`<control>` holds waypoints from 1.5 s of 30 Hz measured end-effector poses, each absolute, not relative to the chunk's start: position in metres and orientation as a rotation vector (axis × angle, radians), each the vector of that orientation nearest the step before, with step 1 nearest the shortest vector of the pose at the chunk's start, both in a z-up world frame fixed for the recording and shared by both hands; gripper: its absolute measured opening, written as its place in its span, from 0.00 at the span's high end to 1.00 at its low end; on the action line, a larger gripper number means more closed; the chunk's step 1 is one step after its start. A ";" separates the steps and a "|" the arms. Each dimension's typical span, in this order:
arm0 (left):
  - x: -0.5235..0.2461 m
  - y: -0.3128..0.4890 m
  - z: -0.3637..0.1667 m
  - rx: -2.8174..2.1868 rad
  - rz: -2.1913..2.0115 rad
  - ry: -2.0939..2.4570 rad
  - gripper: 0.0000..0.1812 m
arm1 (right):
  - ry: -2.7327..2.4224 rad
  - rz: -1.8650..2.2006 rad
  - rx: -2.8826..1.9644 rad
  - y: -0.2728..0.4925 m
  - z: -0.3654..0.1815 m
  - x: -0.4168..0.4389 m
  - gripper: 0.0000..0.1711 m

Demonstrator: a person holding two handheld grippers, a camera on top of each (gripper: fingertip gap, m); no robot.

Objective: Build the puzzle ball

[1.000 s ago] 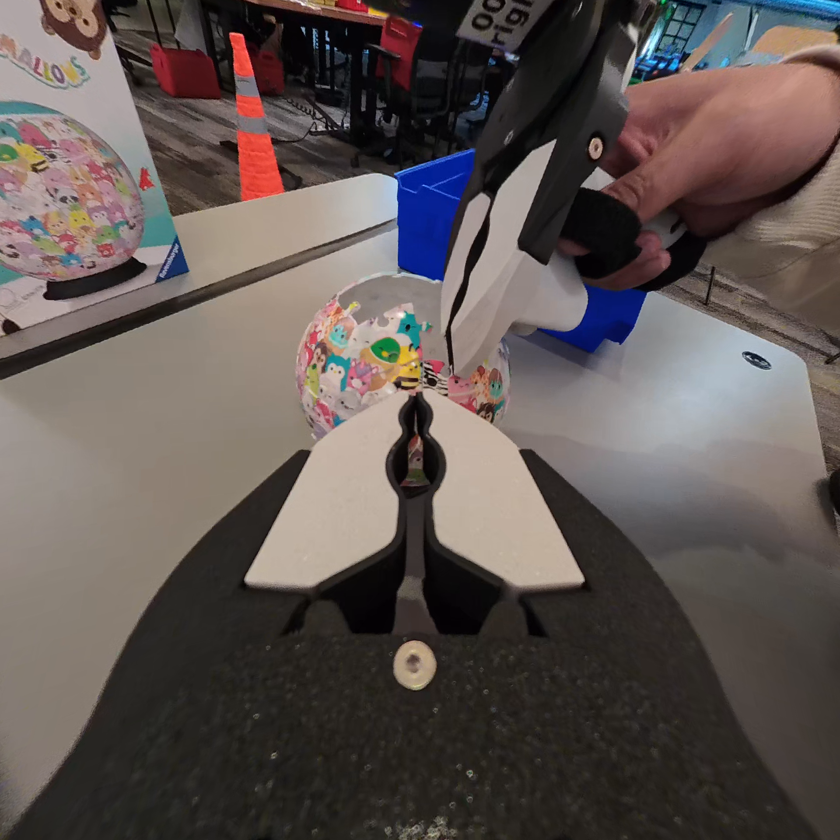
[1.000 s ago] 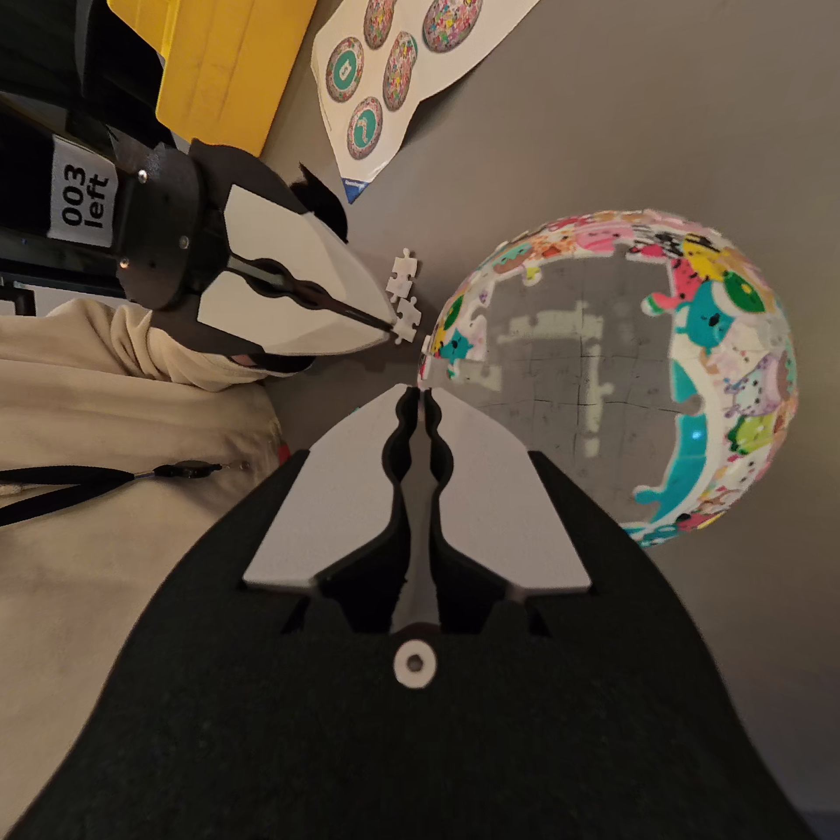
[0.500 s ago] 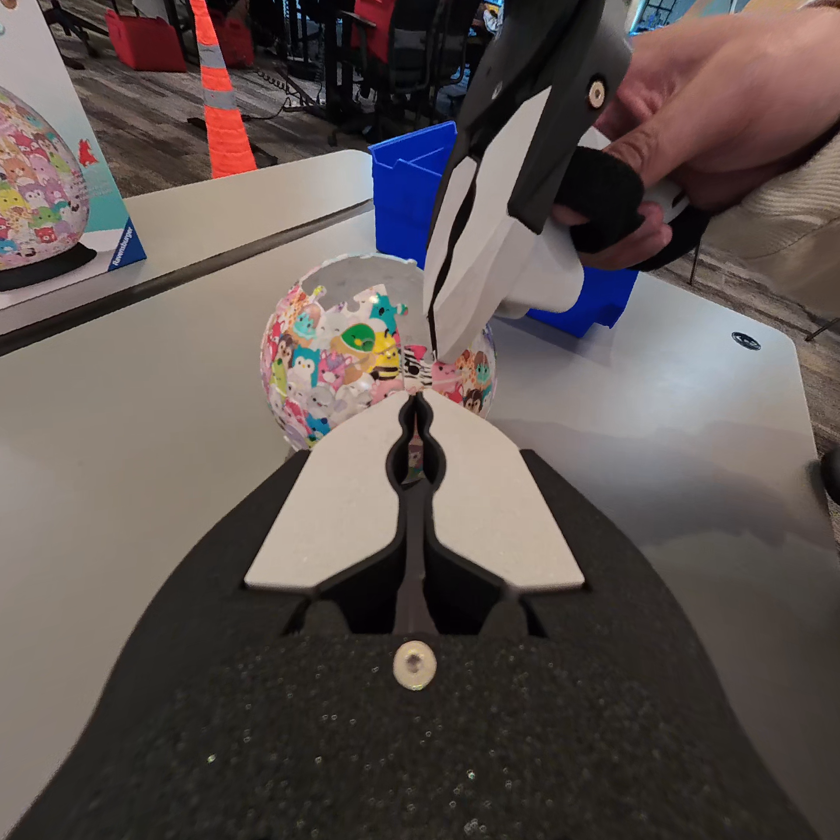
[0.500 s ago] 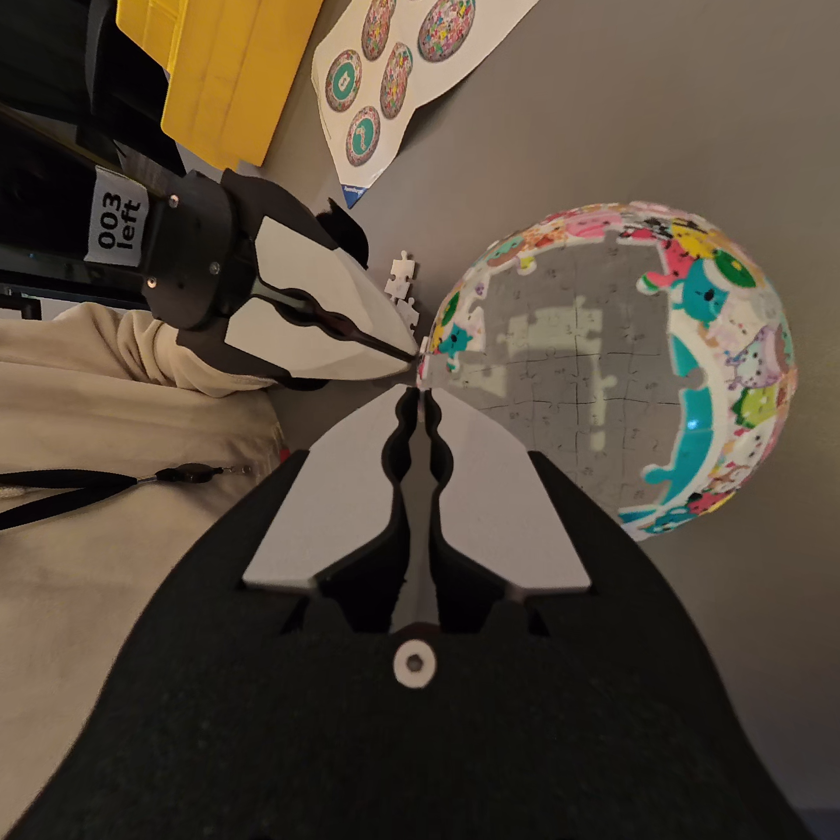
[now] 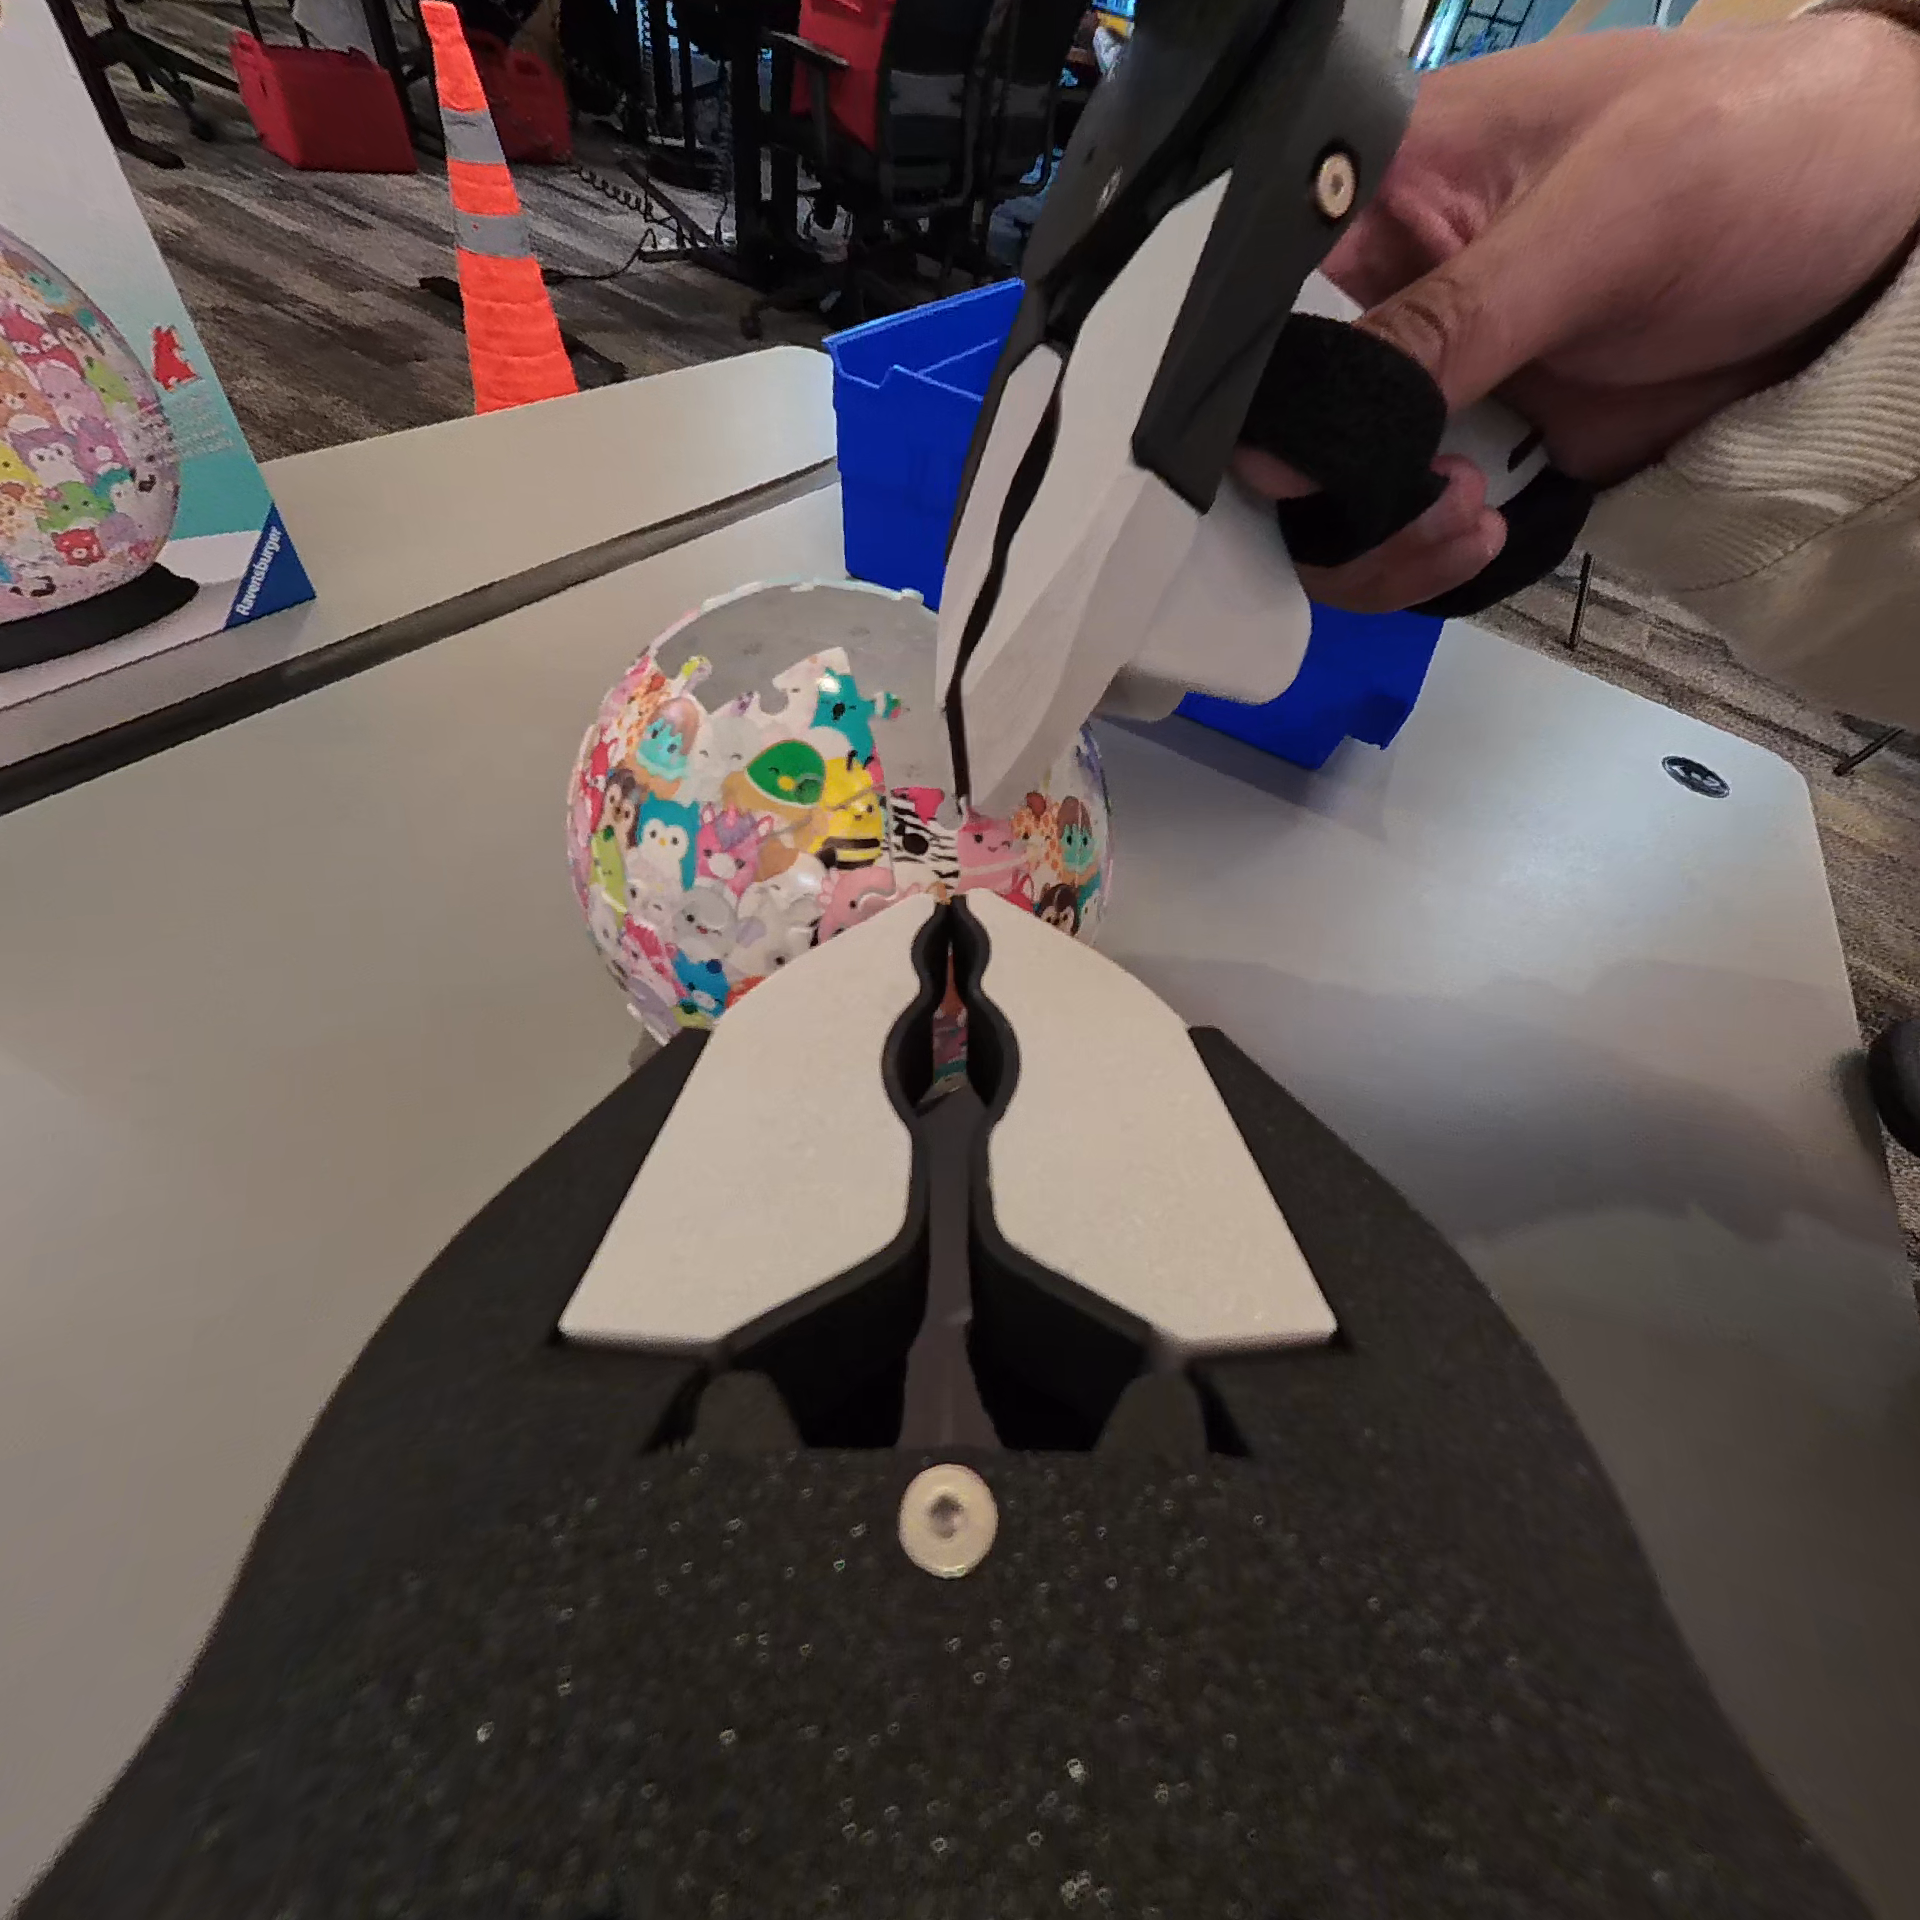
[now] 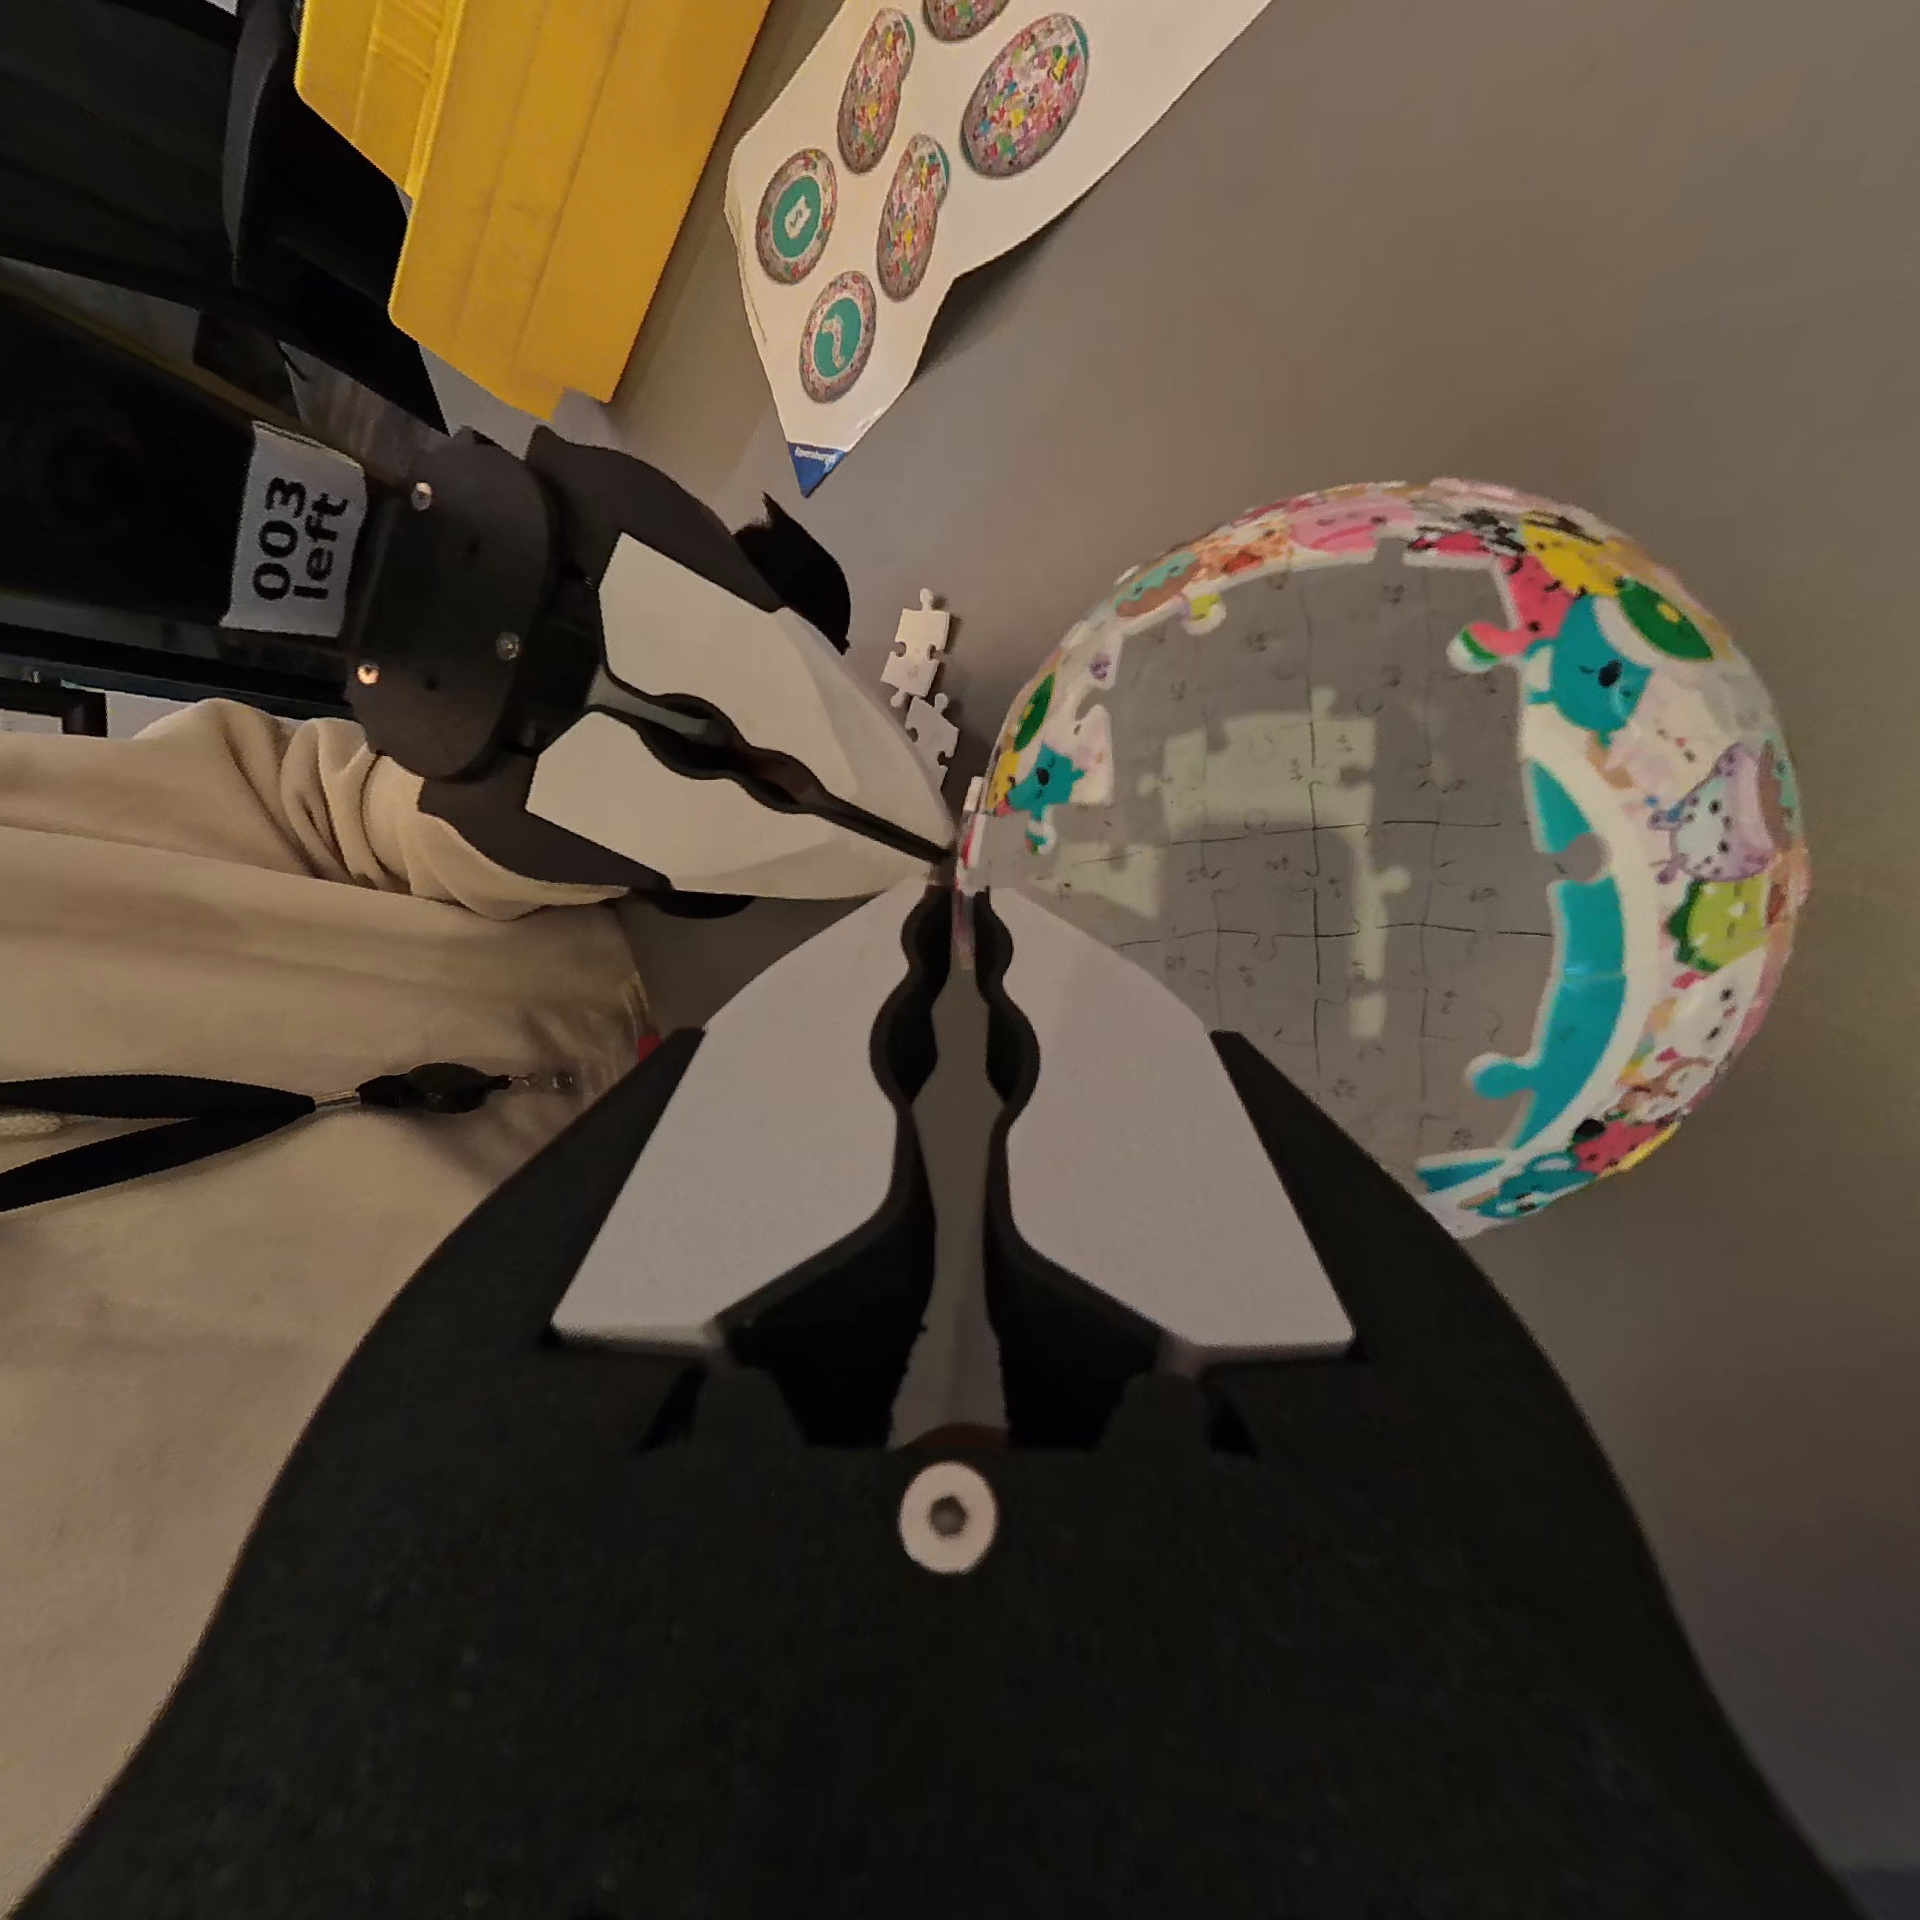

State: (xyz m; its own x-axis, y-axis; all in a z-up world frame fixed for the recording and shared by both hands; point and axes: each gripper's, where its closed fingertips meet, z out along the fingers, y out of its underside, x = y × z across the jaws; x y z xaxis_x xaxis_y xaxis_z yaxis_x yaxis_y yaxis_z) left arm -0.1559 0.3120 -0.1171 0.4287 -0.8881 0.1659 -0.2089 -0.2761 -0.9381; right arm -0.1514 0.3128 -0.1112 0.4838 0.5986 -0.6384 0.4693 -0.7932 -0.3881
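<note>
A: As the left claw (image 5: 951,920) met the puzzle ball (image 5: 748,831), what did you log?

B: Ball sat on the bench (image 5: 312,935), just ahead of both claws. A shell only: printed pieces round the sides, a wide gap on top showing the grey inside. Left claw pinched almost shut on a puzzle piece (image 6: 971,821), tip at the rim of the gap.

A: And the right claw (image 5: 961,795)?

B: Came down from above, fingers closed to a sliver, tip touching the shell beside the left tip. Whether it nipped the rim or merely pressed, I could not tell.

A: How should the piece go in?

B: My reading: line its tabs with the rim's notches first, then push along the curve, not straight inward. The shell looked thin and hollow, so a hard shove might buckle neighbours. The right claw should brace the ball against rolling. Release only once the piece sits flush.

A: Containers?

B: Blue bin (image 5: 904,436) behind the ball; its inside was hidden from that angle. Yellow bin (image 6: 540,208) at the bench edge, contents also unseen. Two loose pieces (image 6: 920,644) lay pale side up on the bench, near the left claw, in no container. A printed sheet (image 6: 987,135) lay beyond them, and the puzzle's box (image 5: 94,416) stood off to the left.
</note>
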 end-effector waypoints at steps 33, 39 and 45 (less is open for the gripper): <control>-0.161 0.318 -0.116 -1.759 -0.954 0.899 1.00 | -0.846 1.276 -2.574 0.333 -0.098 -0.154 0.77; -0.160 0.319 -0.115 -1.755 -0.968 0.892 1.00 | -0.842 1.289 -2.572 0.334 -0.097 -0.154 0.78; -0.161 0.319 -0.115 -1.756 -0.973 0.889 1.00 | -0.843 1.305 -2.564 0.333 -0.095 -0.157 0.77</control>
